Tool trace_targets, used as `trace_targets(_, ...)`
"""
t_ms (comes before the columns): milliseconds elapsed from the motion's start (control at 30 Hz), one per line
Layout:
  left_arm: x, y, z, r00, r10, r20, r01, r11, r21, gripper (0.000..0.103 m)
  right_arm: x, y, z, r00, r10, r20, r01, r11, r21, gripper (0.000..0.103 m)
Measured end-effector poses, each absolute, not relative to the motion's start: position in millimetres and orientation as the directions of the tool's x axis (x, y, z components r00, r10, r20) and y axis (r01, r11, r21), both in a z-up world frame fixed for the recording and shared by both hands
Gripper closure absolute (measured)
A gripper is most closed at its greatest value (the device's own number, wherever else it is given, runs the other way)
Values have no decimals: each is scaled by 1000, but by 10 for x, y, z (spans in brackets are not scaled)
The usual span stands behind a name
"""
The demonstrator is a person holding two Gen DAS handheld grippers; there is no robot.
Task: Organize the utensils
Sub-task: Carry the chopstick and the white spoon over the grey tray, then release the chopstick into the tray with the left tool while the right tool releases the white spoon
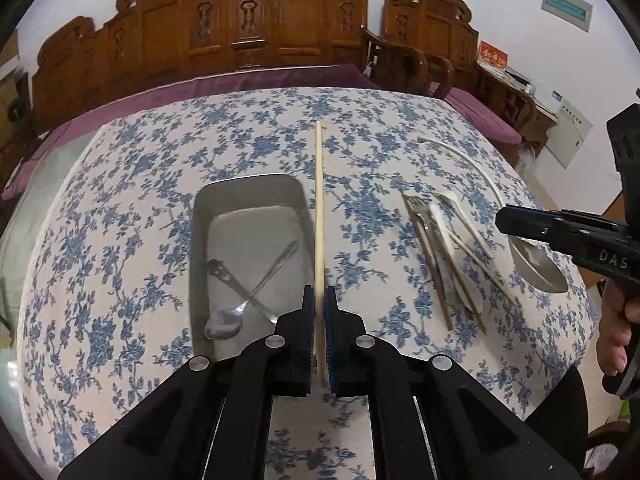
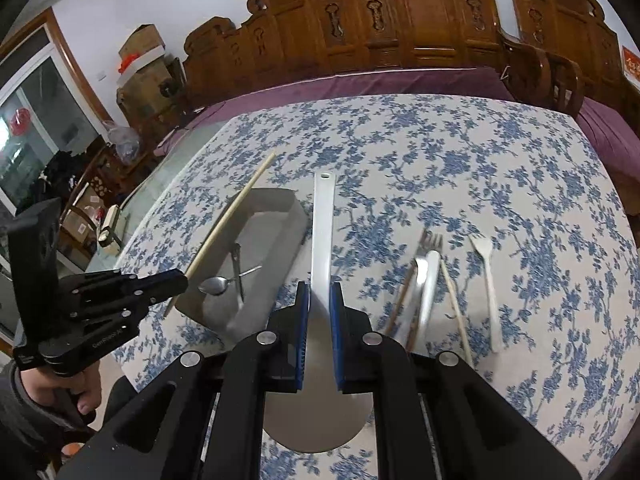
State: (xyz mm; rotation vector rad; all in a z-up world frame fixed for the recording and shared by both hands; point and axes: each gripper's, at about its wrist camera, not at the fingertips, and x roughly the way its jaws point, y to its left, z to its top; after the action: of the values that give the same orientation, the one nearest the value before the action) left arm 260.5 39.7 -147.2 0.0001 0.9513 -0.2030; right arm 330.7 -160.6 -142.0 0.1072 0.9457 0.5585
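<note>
- Lying left of the left claw (image 1: 319, 300), one metal tray (image 1: 200, 216) is seen holding two spoons (image 1: 236, 312).
- One chopstick (image 1: 319, 200) is clamped in that claw.
- One white ladle (image 2: 322, 224) is clamped in the right claw (image 2: 319, 292); bare tablecloth (image 2: 460, 152) is seen ahead up to the far edge.

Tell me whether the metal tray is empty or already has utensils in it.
Not empty. The metal tray holds two metal utensils crossed over each other: a spoon and another metal piece whose type I cannot tell.
</note>
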Motion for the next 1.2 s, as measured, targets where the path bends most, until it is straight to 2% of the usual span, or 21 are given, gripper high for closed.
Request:
trace_targets(633,2807,835,-1927,483,-145,-864,107,989,-106,99,3358,-988,-1500,394,500,-772,-459,834,306,91)
trace_targets(1200,2987,913,-1943,482,-151,-863,92,988,-122,99,3503,-684,-1557,360,510,-781,-479,820,314,91)
